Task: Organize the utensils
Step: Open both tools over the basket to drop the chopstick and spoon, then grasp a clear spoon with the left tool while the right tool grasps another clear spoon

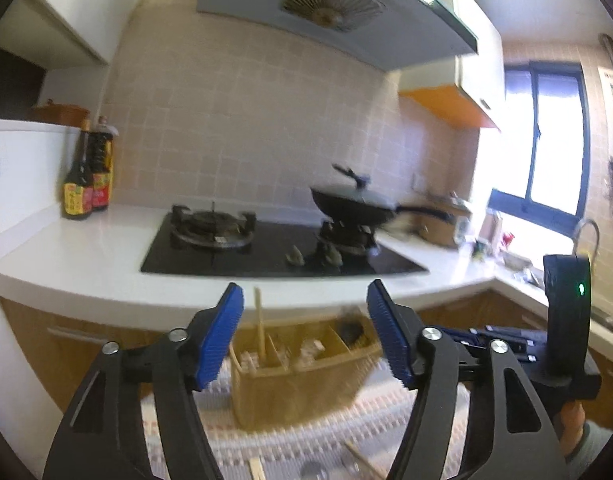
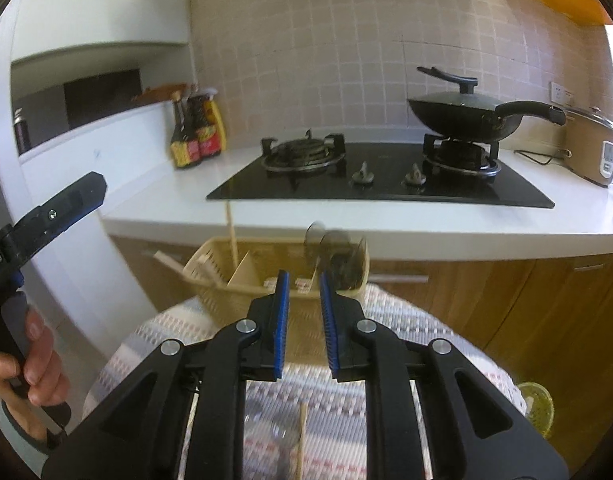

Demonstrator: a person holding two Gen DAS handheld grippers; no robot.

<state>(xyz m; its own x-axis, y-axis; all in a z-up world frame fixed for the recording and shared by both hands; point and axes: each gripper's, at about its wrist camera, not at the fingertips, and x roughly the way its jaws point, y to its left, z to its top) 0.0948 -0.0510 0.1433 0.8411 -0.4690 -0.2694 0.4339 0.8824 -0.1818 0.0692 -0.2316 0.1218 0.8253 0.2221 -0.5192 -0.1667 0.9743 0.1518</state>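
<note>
**Both grippers raised, nothing held**

Left gripper (image 1: 304, 334) level, jaws spread wide, empty. Right gripper (image 2: 304, 326) level, jaws narrowly parted, empty. Ahead on patterned cloth (image 2: 406, 320): divided utensil basket (image 2: 234, 300), one chopstick (image 2: 231, 232) upright in its left compartment.

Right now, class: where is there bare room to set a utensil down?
Free: white counter between sauce bottles and hob; counter strip before the hob. Crowded: basket; the cloth near it holds chopsticks.
</note>
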